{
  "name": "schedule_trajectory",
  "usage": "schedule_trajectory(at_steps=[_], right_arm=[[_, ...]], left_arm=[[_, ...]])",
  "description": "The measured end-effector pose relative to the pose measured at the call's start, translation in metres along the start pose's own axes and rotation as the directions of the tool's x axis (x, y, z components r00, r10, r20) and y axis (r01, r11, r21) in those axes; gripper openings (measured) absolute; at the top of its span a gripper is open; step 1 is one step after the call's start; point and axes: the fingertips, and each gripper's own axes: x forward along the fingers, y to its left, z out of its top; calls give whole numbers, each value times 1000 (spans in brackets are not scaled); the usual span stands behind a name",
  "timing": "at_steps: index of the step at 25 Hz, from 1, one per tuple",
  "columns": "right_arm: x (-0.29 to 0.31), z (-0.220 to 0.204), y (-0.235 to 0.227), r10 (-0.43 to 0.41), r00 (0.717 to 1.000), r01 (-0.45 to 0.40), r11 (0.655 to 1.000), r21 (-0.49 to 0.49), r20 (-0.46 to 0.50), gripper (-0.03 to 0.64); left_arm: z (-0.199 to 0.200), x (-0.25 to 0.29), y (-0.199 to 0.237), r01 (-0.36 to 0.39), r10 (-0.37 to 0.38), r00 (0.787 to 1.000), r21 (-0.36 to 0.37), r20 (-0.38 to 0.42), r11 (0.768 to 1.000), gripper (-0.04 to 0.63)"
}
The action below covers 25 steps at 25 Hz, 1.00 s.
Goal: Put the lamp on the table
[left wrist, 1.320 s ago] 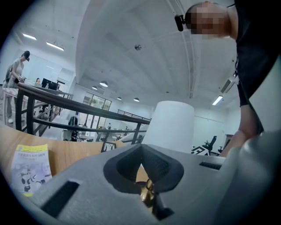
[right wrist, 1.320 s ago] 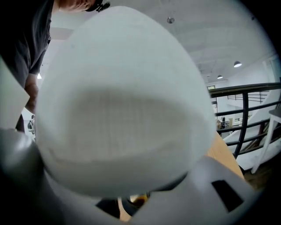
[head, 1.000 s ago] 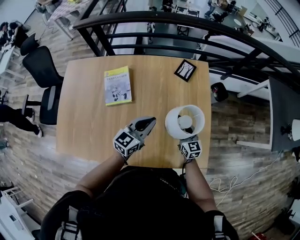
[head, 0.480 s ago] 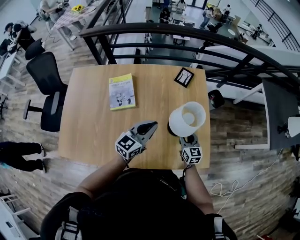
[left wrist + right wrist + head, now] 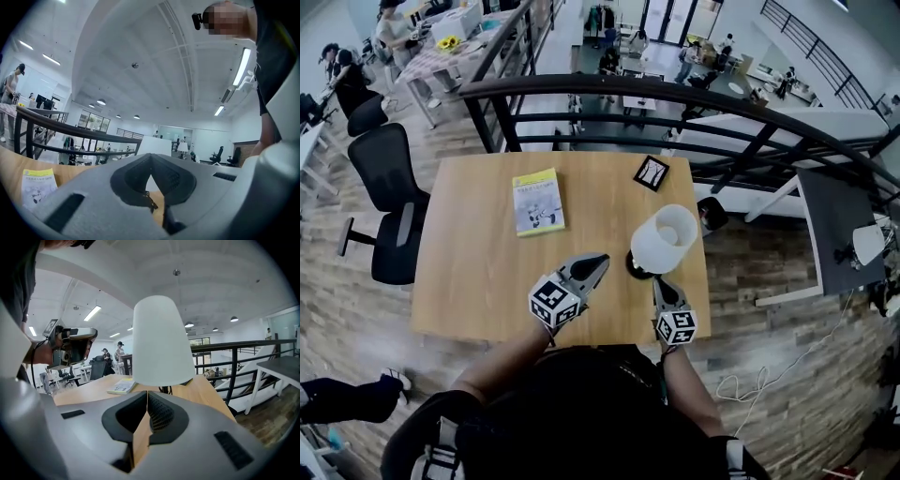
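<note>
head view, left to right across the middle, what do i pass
black office chair → yellow book → lamp → grey desk. The black framed card is left out because it overlaps the lamp's span.

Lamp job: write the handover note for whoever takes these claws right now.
Left claw: shut, empty, over the near part of the table.
Right claw: jaws have just been closing and are now shut on nothing. It points at the lamp and looks clear of it.
Lamp: upright on the table near its right edge, dark base on the wood.
Done: lamp placed and released.
Left: probably only to draw both claws away and see that the lamp stands steady.
</note>
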Motion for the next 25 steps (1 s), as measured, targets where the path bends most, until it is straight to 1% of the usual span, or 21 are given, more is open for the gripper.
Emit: schedule_trajectory(at_steps=[4,8,13,18,22,25], right_arm=[[-17,23,17,19,999,-18,1000,-25,29,17],[-33,53,26,48,997,-44,997,-58,68,17],[-55,83,20,72,990,-69,997,-31,123,15],[-93,97,23,130,981,-123,991,-56,145,15],[-130,98,26,181,972,-170,982,-84,150,15],[-157,93,19,200,968,-188,978,-86,150,15]], left_arm=[[10,-6,-7,4,-4,1000,0,30,1000,8],[10,-10,-18,6,-6,999,4,36,1000,8],[10,-18,-33,-44,46,998,-47,45,998,8],[7,-9,-76,-64,66,997,-45,43,997,8],[1,1,-119,-65,67,996,-45,54,997,8],[-4,10,-153,-69,71,996,-24,57,997,8]])
